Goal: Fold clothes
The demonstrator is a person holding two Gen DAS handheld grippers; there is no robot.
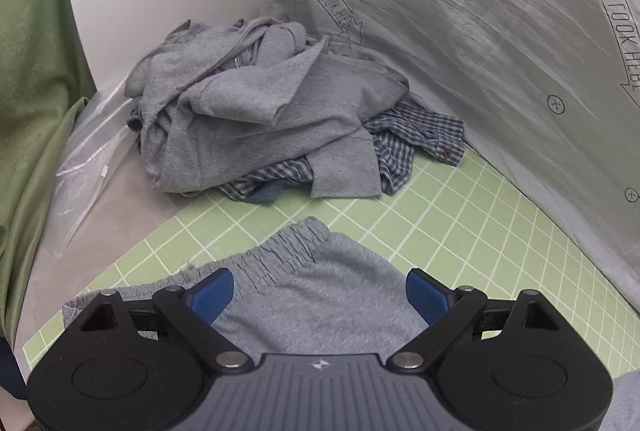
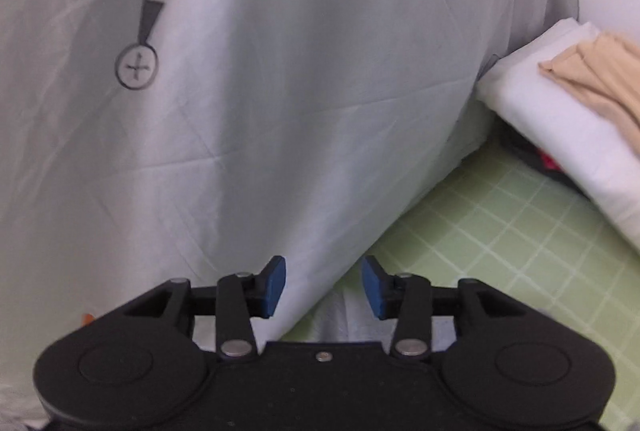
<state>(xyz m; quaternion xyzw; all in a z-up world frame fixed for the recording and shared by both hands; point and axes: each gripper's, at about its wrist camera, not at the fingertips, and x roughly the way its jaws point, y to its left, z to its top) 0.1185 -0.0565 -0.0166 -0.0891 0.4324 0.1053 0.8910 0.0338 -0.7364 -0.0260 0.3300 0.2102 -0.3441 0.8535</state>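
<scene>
In the left wrist view, grey shorts with an elastic waistband [image 1: 316, 291] lie flat on the green grid mat [image 1: 460, 231]. My left gripper [image 1: 320, 295] is open just above them, its blue pads [image 1: 214, 295] apart and empty. Behind lies a heap of grey garments [image 1: 256, 111] over a blue checked shirt [image 1: 416, 139]. In the right wrist view, my right gripper [image 2: 324, 287] is open and empty, close to a hanging white sheet [image 2: 260, 111] at the mat's edge [image 2: 500, 231].
The printed white sheet [image 1: 480, 51] with a carrot motif bounds the right side. A clear plastic bag [image 1: 88, 159] and green curtain [image 1: 32, 71] are at the left. A folded white cloth [image 2: 560, 135] with a beige garment [image 2: 600, 71] on top lies at the right.
</scene>
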